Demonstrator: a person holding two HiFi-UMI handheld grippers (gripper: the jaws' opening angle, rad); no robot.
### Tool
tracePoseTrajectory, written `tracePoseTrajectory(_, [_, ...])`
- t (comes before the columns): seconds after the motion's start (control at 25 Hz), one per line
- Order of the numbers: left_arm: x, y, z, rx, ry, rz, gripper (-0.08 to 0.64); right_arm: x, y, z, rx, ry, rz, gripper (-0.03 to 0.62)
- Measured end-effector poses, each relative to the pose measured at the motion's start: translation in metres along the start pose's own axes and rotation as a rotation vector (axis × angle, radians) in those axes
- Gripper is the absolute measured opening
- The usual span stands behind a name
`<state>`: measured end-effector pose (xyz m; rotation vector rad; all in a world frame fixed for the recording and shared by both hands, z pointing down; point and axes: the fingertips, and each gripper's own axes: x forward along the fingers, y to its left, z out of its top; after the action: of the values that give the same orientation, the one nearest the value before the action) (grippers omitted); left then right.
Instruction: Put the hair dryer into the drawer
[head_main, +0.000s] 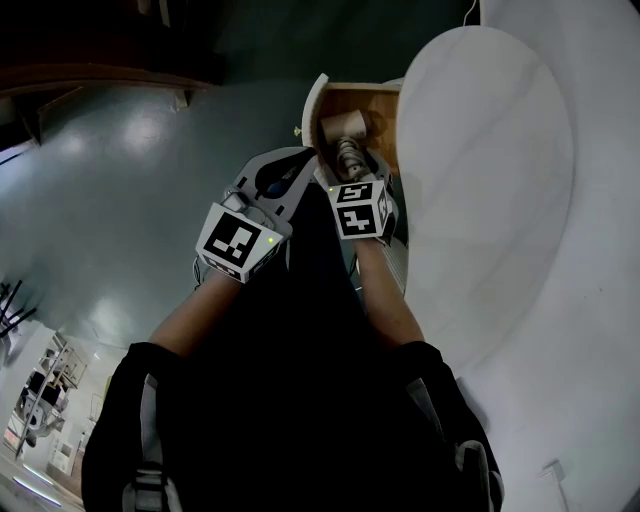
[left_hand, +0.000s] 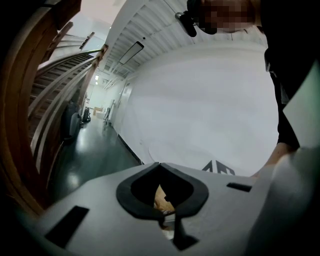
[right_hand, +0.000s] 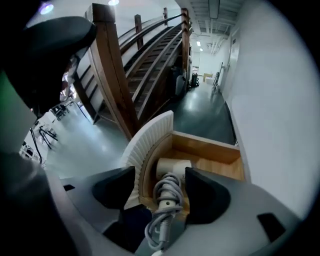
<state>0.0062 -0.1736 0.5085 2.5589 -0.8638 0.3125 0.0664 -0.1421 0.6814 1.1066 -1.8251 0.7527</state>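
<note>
- Cream cord-wrapped hair dryer (right_hand: 169, 175) in wooden drawer (right_hand: 212, 148), handle pointing back between the spread jaws of our right gripper (right_hand: 160, 186)
- Our left gripper (left_hand: 162, 195) — jaws pressed together, empty

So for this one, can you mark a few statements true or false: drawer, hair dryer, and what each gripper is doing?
1. The drawer is open. True.
2. The hair dryer has its cord wound round its handle. True.
3. The right gripper is clamped tight on the hair dryer. False: its jaws stand apart, with the handle showing between them.
4. The left gripper holds the hair dryer. False: its jaws are together with nothing gripped.
5. The drawer has a flat, dark metal front. False: the front is white, ribbed and curved, on a wooden box.
</note>
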Motion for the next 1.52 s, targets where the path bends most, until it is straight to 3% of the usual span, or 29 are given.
tracePoseTrajectory(0.08, [-0.002, -0.001, 0.008, 0.006, -0.015, 0.006, 0.008, -0.015, 0.001, 0.014, 0.007, -0.058, -0.014, 0.303])
tracePoseTrajectory(0.16, [-0.005, -0.002, 0.019, 0.010, -0.031, 0.022, 0.008, -0.034, -0.001, 0.032, -0.001, -0.127, -0.047, 0.204])
tracePoseTrajectory(0.48, [-0.021, -0.017, 0.064, 0.077, -0.110, 0.053, 0.008, -0.127, -0.013, 0.105, 0.008, -0.416, -0.145, 0.041])
tracePoseTrajectory(1.08, [-0.071, -0.040, 0.161, 0.198, -0.291, 0.133, 0.008, -0.294, -0.026, 0.173, -0.001, -0.835, -0.312, 0.025])
tracePoseTrajectory(1.52, [-0.111, -0.056, 0.211, 0.250, -0.363, 0.198, 0.008, -0.378, -0.019, 0.190, 0.008, -1.037, -0.355, 0.025])
